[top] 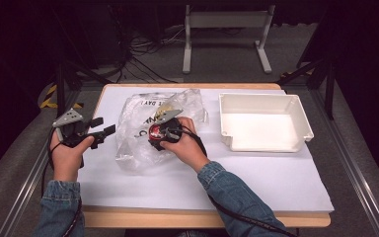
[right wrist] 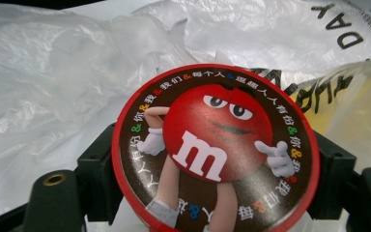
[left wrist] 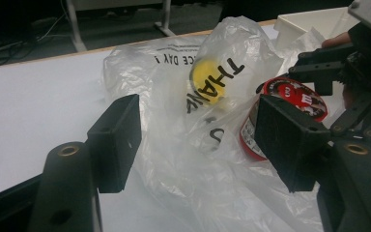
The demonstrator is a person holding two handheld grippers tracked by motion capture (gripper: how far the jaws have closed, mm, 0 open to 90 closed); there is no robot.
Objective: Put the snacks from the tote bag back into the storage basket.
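A round tub with a red rim and a cartoon candy lid (right wrist: 212, 145) sits between the jaws of my right gripper (right wrist: 212, 174), which press on its two sides. From above, that tub (top: 155, 132) and the right gripper (top: 158, 136) lie on a crumpled clear plastic bag (top: 138, 123) with black lettering. Something yellow (left wrist: 207, 79) rests inside the bag (left wrist: 174, 164). My left gripper (top: 101, 133) hovers just left of the bag, its jaws open and empty. In the left gripper view the left gripper (left wrist: 198, 140) faces the bag and the tub (left wrist: 294, 94).
A white empty tray (top: 296, 106) stands on the right half of the table. White paper (top: 227, 177) covers the tabletop. Beyond the far edge are a white frame's legs (top: 227, 29) and cables on the floor.
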